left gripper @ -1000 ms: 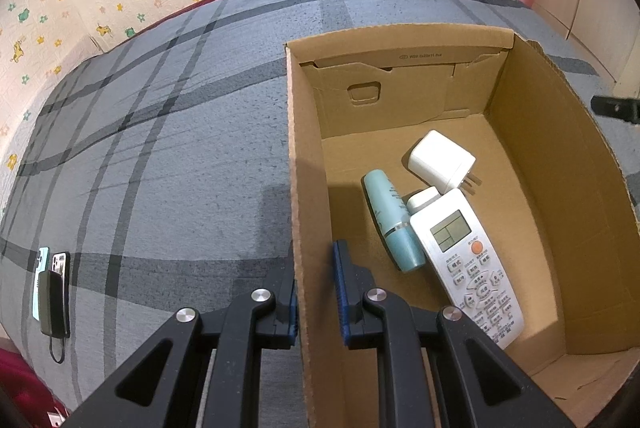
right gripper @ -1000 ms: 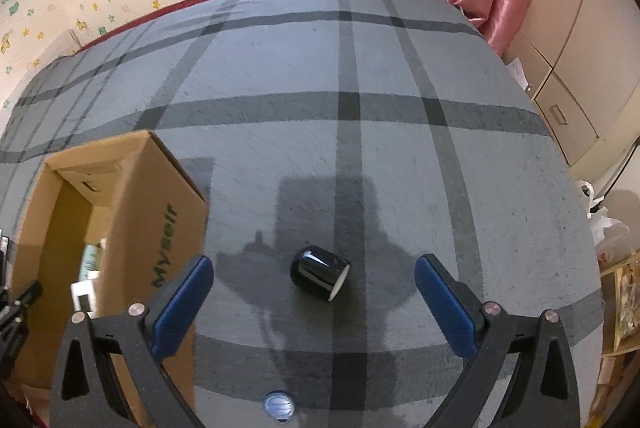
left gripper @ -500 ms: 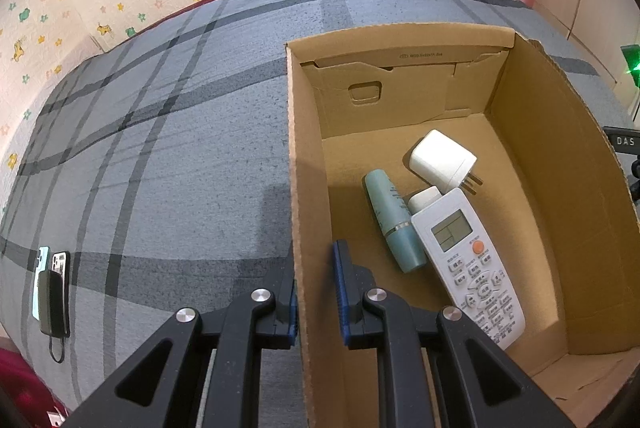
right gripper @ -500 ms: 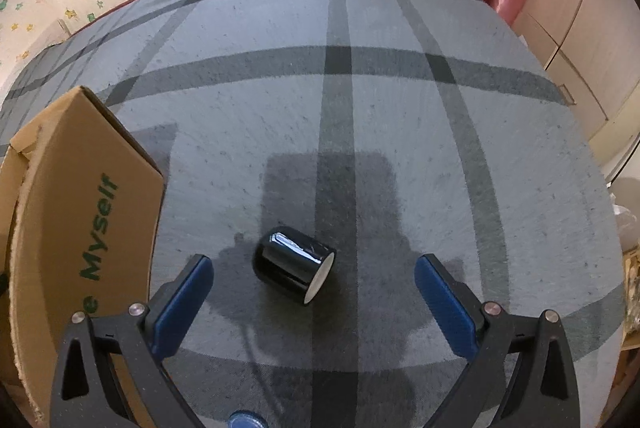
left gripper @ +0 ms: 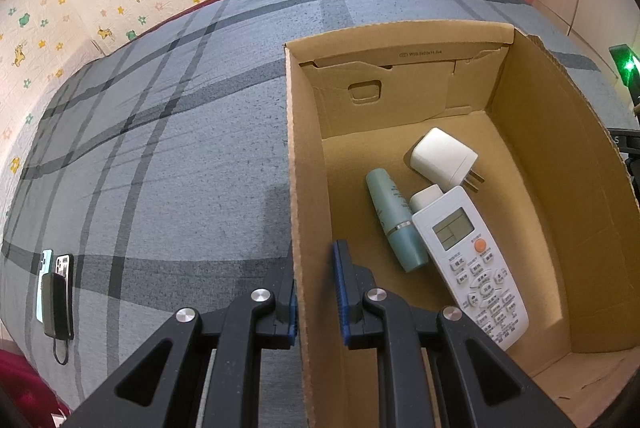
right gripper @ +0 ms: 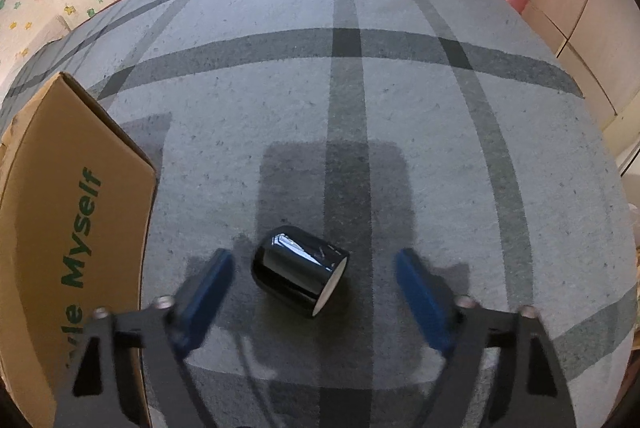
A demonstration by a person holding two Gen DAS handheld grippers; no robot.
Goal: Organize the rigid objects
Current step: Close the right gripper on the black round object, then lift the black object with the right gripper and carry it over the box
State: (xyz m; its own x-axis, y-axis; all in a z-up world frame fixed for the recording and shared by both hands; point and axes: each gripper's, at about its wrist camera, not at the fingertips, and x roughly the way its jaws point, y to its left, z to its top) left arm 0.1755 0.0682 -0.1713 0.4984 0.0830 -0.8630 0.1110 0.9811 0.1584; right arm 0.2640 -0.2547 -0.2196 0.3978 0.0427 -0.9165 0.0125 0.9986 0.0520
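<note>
The black cylinder (right gripper: 299,282) lies on its side on the grey plaid carpet (right gripper: 460,155), its pale open end turned toward my right finger. It sits between the fingers of my right gripper (right gripper: 316,282), nearer the left pad than the right, and touches neither. Those fingers are spread wide, with blue pads (right gripper: 420,302) on either side (this view is blurred, so I cannot judge how far above the carpet they are).

Left of my right fingers stands the cardboard box (right gripper: 72,211), its outer wall printed in green letters.

My left gripper (left gripper: 316,298) straddles the near part of the box's left wall (left gripper: 298,228): one finger is outside, its pad against the cardboard, and the other inside. I am pinching that wall.

Ahead and to the right of these fingers, on the box floor, lie a teal tube (left gripper: 394,218), a white remote control (left gripper: 470,264) just beside it, and a white plug adapter (left gripper: 442,157) beyond both. Far left on the carpet lie a couple of phones (left gripper: 54,294).
</note>
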